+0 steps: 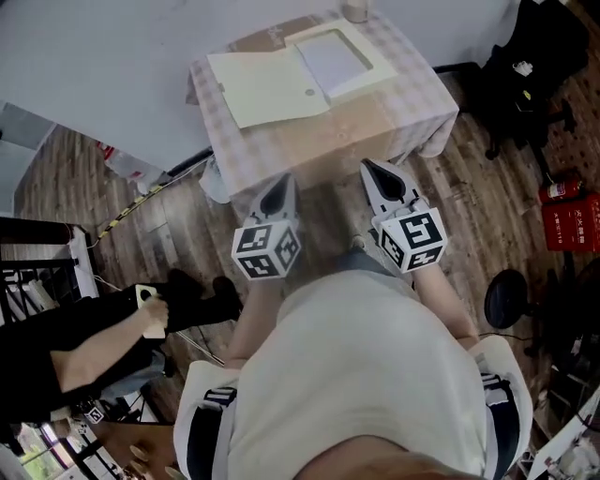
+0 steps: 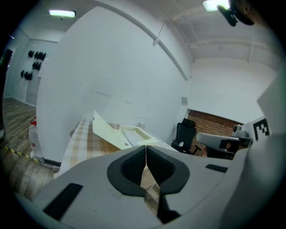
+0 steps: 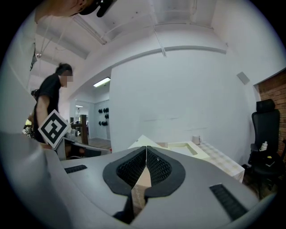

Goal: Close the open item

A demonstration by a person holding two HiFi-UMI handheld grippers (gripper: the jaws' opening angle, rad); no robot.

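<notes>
**Box (image 1: 361,80) open on table (image 1: 412,108), both grippers shut and short of it**

Box and table were seen from above. The shallow cream box lay on the far half of a small table covered in a checked cloth. Its base was to the right and its lid (image 1: 267,89) was thrown open to the left, joined to the base along one edge. In the left gripper view the lid was seen tilted up off the cloth rather than lying flat. A cup (image 1: 354,9) stood at the table's far edge, just beyond the box.

The left gripper (image 1: 277,195) and the right gripper (image 1: 382,176) were held side by side before the near edge of the table. Both were aimed toward the box and were apart from it. In each gripper's own view the two dark pads were pressed together with no gap, and nothing was held between them.

The task was judged to be at its approach step, with the lid not yet touched. The next move was judged to call for one closed tip to be brought behind the lid's free left edge. The flap could then be swung over to the right and pressed down onto the base, while the base was steadied by the other gripper.

A second person in black clothes (image 1: 84,352) was at the left. An office chair (image 1: 530,66) stood to the right. Both were well apart from the table.
</notes>
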